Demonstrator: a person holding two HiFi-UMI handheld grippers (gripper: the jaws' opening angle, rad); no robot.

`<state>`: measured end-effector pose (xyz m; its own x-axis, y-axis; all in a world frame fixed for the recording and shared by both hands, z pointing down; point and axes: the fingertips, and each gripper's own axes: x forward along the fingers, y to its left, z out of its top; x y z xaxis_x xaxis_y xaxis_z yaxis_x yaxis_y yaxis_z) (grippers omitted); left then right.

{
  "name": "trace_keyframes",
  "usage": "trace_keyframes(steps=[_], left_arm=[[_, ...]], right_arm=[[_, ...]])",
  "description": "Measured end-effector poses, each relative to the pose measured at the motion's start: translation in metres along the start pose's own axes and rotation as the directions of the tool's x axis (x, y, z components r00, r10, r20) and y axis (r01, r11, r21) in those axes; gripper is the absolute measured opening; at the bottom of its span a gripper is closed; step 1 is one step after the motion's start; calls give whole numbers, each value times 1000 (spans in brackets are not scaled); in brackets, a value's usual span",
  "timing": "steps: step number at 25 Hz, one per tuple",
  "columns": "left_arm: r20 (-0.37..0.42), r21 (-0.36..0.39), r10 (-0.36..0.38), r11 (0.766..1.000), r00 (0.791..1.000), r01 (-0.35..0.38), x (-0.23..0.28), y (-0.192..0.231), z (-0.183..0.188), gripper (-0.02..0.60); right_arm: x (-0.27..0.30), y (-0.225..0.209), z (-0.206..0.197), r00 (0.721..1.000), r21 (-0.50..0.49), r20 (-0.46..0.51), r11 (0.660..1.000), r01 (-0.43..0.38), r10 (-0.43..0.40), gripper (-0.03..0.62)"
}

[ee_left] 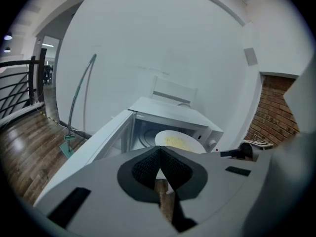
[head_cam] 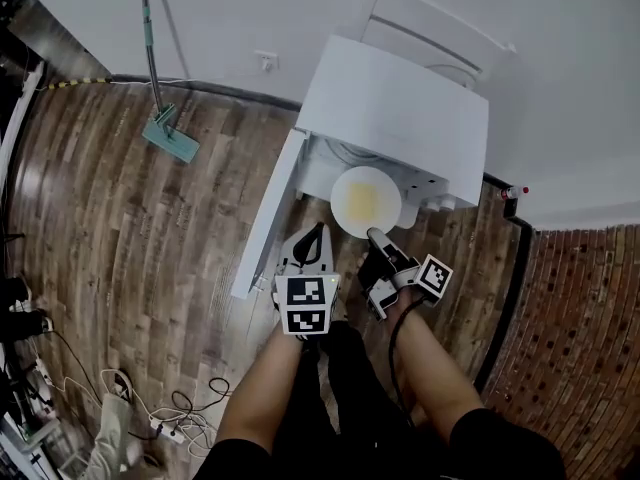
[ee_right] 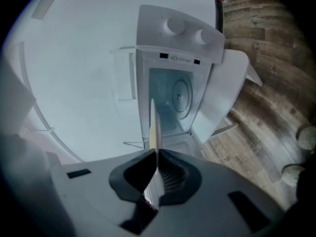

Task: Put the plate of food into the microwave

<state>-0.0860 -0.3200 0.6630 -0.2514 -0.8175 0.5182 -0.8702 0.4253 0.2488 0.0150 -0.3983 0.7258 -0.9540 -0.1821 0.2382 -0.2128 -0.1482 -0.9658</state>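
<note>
A white plate with yellow food hangs level just in front of the open white microwave. My right gripper is shut on the plate's near rim. In the right gripper view the plate shows edge-on between the pads of the right gripper, lined up with the cavity and its glass turntable. My left gripper is shut and holds nothing, left of the plate and beside the swung-out door. In the left gripper view the left gripper points at the plate and the cavity.
The microwave door stands open to the left. A green-headed mop leans on the white wall. Cables and a power strip lie at the lower left. A brick wall rises on the right. A white frame stands behind the microwave.
</note>
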Motion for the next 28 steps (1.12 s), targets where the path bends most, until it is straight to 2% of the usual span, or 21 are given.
trace_keyframes(steps=[10, 16, 24, 28], left_arm=[[-46, -3, -4, 1000, 999, 4, 37, 12, -47, -2], [-86, -13, -7, 1000, 996, 6, 48, 15, -71, -2], [-103, -32, -1, 999, 995, -3, 53, 25, -80, -2], [-120, -30, -11, 1000, 993, 8, 53, 23, -89, -2]], right_arm=[[87, -58, 81, 992, -34, 117, 998, 54, -49, 25], [132, -69, 113, 987, -72, 154, 995, 62, -50, 25], [166, -66, 144, 973, -193, 202, 969, 153, -113, 25], [170, -74, 158, 954, -239, 254, 945, 222, -160, 25]])
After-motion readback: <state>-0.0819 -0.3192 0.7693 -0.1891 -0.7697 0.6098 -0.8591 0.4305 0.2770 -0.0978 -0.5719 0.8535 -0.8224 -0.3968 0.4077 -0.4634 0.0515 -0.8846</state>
